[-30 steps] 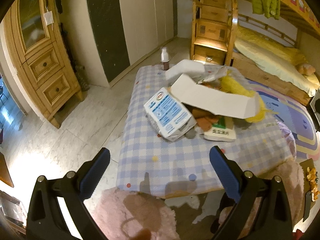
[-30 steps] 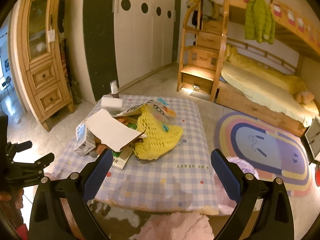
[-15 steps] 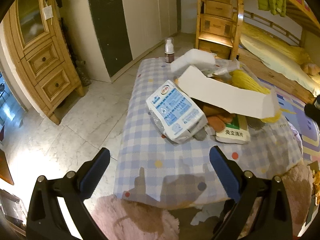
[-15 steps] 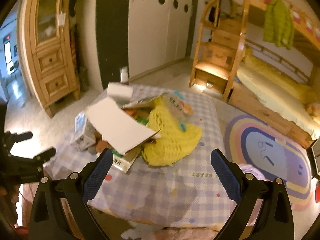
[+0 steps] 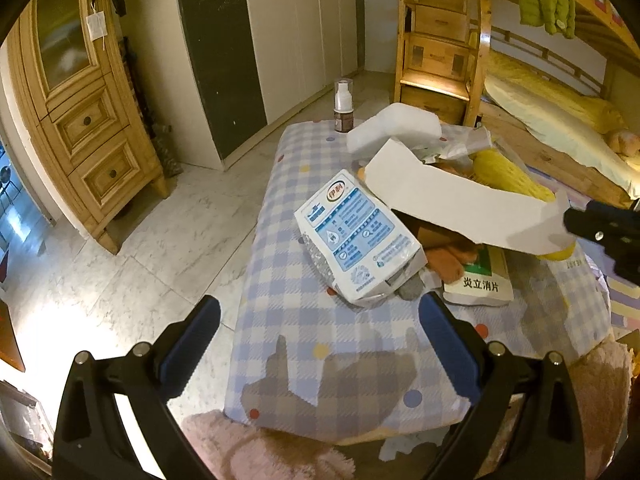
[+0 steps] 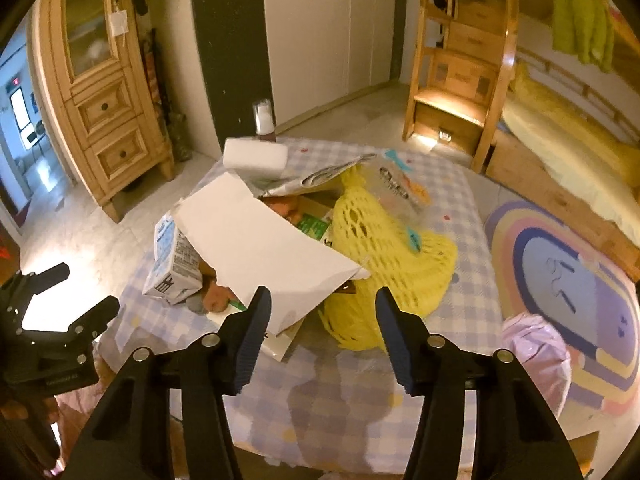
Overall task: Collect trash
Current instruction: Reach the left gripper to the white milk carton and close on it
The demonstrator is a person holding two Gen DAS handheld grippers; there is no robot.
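A heap of trash lies on a low table with a blue checked cloth (image 5: 288, 320). It holds a crushed blue-and-white milk carton (image 5: 358, 240), a white cardboard flap (image 5: 452, 204), a yellow foam net (image 6: 384, 248), a white foam block (image 6: 256, 156), a green-and-white medicine box (image 5: 480, 280), orange peel and crumpled plastic. My left gripper (image 5: 320, 344) is open and empty just short of the carton. My right gripper (image 6: 322, 328) is open and empty, its jaws either side of the cardboard flap's near corner (image 6: 288, 276) and the net. The left gripper also shows in the right wrist view (image 6: 56, 320).
A small spray bottle (image 5: 343, 106) stands at the table's far edge. A wooden cabinet (image 5: 80, 108) stands left, white wardrobes behind, a bunk bed with wooden steps (image 6: 460, 76) right. A pink fluffy rug (image 5: 256, 448) lies by the table, a rainbow rug (image 6: 568, 284) at right.
Both grippers have moved closer to the trash heap. The right gripper's jaws have narrowed from wide open and now flank the cardboard flap's corner.
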